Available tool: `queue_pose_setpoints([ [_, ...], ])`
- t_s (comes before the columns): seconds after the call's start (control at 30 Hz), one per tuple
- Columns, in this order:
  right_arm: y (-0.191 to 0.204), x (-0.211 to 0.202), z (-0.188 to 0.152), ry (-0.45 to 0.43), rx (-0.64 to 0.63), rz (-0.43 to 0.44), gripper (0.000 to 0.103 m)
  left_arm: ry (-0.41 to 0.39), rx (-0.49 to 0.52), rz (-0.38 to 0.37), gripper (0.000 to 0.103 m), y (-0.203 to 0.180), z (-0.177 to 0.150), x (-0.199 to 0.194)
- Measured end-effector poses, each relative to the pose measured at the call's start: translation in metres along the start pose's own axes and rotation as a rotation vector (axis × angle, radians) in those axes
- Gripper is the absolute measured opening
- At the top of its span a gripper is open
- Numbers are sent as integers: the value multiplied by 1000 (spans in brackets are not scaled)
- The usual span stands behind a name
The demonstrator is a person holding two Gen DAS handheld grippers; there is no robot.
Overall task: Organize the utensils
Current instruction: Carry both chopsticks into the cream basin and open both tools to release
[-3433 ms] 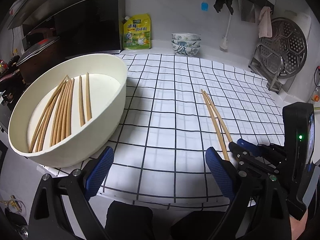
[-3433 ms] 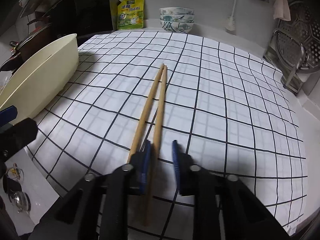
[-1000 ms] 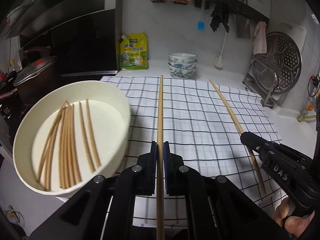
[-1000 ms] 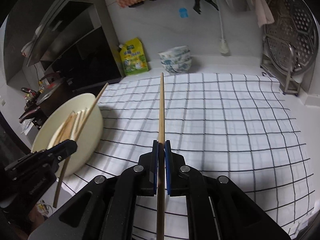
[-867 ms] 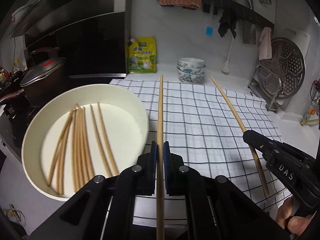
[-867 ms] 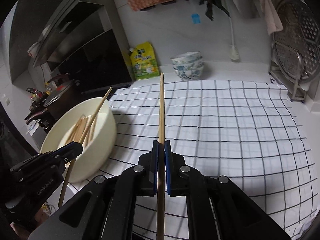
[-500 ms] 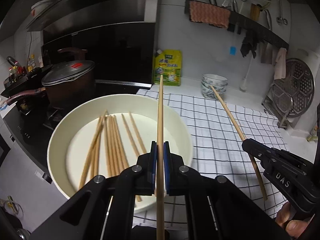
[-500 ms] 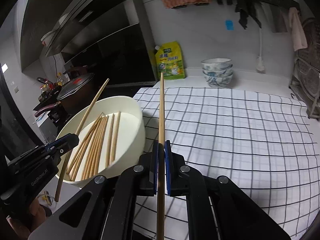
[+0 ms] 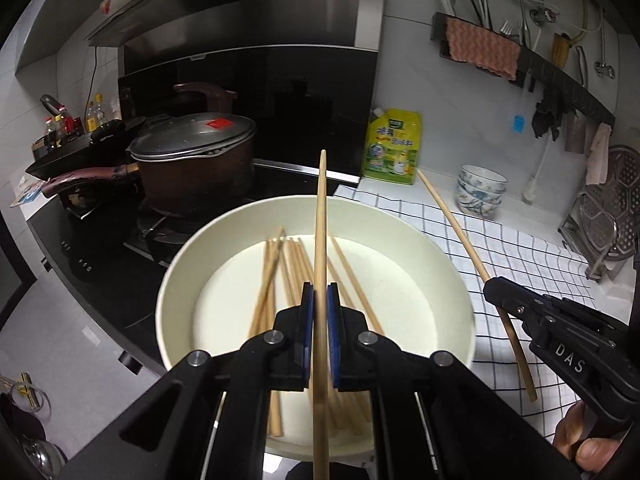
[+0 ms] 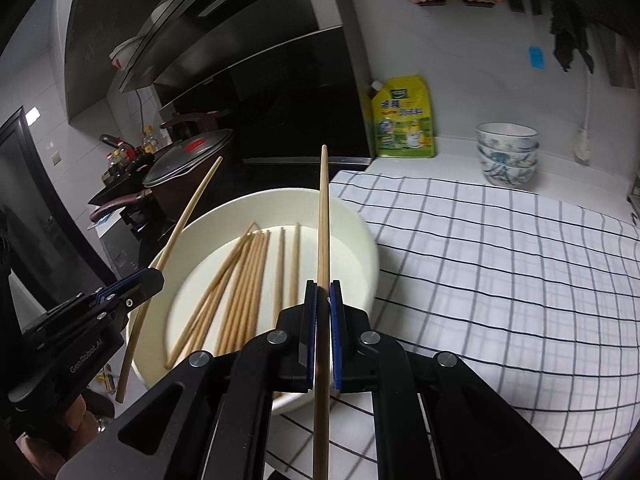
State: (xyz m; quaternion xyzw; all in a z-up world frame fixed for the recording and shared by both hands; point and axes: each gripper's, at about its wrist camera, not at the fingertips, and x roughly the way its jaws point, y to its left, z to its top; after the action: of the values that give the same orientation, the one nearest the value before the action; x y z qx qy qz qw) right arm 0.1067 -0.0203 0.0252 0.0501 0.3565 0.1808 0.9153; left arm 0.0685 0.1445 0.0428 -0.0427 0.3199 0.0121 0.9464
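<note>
Clearly, each gripper is clamped on one long tan wooden chopstick. Centred in the left wrist view, the left gripper (image 9: 319,320) pinches its chopstick (image 9: 320,248) pointing straight up the frame over the round cream bowl (image 9: 448,272) of loose wooden chopsticks (image 9: 276,264). Only the right wrist view shows the right gripper (image 10: 322,320) gripping its chopstick (image 10: 323,232) likewise, above the bowl's right rim, beside the black-checked white cloth (image 10: 500,264).

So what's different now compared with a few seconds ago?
Both chopsticks left the checked cloth: the left gripper and right gripper each clamped one and carried it left, over the cream bowl. The chopsticks already in the bowl stayed put.
</note>
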Motion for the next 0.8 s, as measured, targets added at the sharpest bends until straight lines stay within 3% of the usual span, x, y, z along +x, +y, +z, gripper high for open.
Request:
queue_pose_setpoints([
  [0.43,44,59,14,110,-72,49,6,74,-9,44,7,31,3,35],
  [0.8,42,90,11,190,-52,41,6,145,-28,52,8,34,-6,66],
])
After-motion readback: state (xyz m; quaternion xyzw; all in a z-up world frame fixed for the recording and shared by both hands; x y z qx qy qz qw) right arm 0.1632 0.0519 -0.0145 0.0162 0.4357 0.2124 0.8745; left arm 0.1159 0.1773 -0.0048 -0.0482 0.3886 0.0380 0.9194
